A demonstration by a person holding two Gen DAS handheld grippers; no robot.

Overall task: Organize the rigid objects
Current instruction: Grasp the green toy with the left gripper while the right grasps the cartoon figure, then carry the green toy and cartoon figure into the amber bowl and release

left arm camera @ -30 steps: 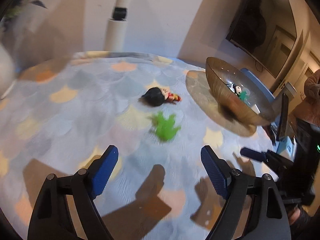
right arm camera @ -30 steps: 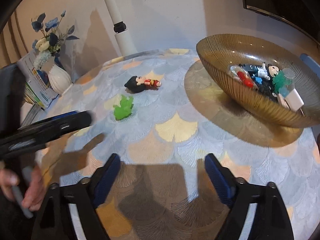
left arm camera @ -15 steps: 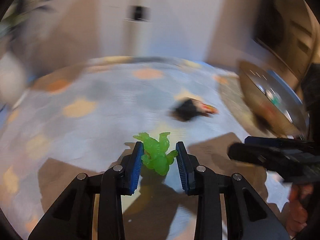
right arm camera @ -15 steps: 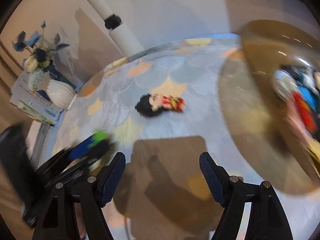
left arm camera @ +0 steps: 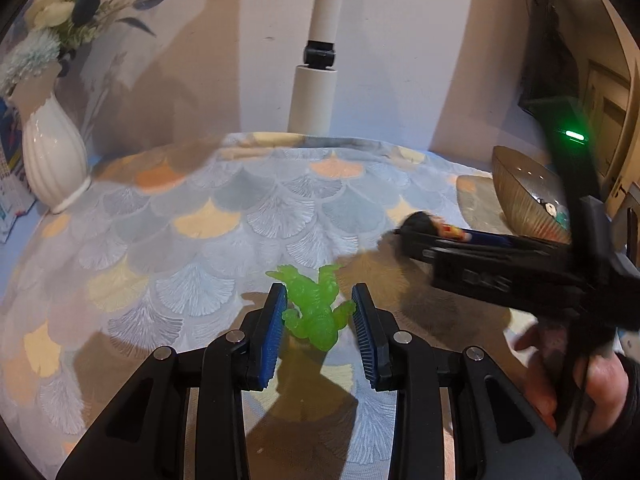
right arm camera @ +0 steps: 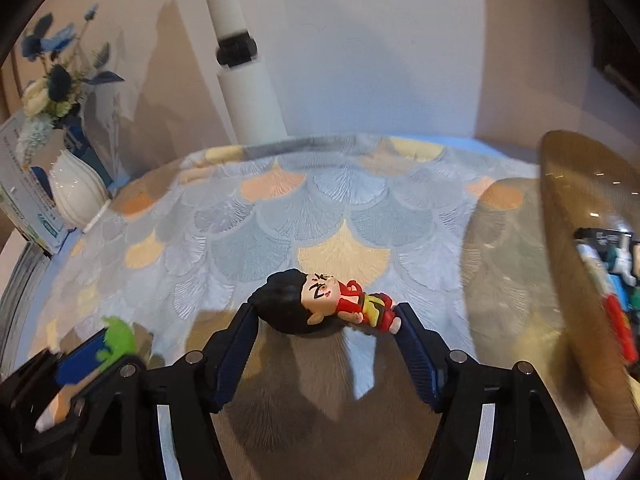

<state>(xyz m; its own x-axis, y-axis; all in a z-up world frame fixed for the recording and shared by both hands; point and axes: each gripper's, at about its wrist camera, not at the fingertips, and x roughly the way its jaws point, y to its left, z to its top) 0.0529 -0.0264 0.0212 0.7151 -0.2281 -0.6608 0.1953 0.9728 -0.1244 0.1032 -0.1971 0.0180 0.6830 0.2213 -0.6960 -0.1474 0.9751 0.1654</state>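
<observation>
A translucent green figure [left arm camera: 316, 308] sits between the blue pads of my left gripper [left arm camera: 319, 312], which is shut on it just above the patterned tablecloth [left arm camera: 224, 216]. A black-haired doll in red [right arm camera: 320, 304] lies on its side on the cloth [right arm camera: 344, 208]. My right gripper [right arm camera: 324, 320] is open with its fingers on either side of the doll, close to its head and feet. The doll also shows in the left wrist view [left arm camera: 428, 226], partly behind the right gripper. The green figure shows in the right wrist view [right arm camera: 118, 340] at lower left.
A brown ribbed bowl [right arm camera: 576, 240] with several small toys stands at the right on a round mat; it also shows in the left wrist view [left arm camera: 520, 196]. A white vase [left arm camera: 54, 160] with flowers stands at the far left. A white pole [left arm camera: 320, 80] rises behind the table.
My left gripper moved onto the green figure and shut on it. My right gripper swung left from the bowl to the doll and now straddles it.
</observation>
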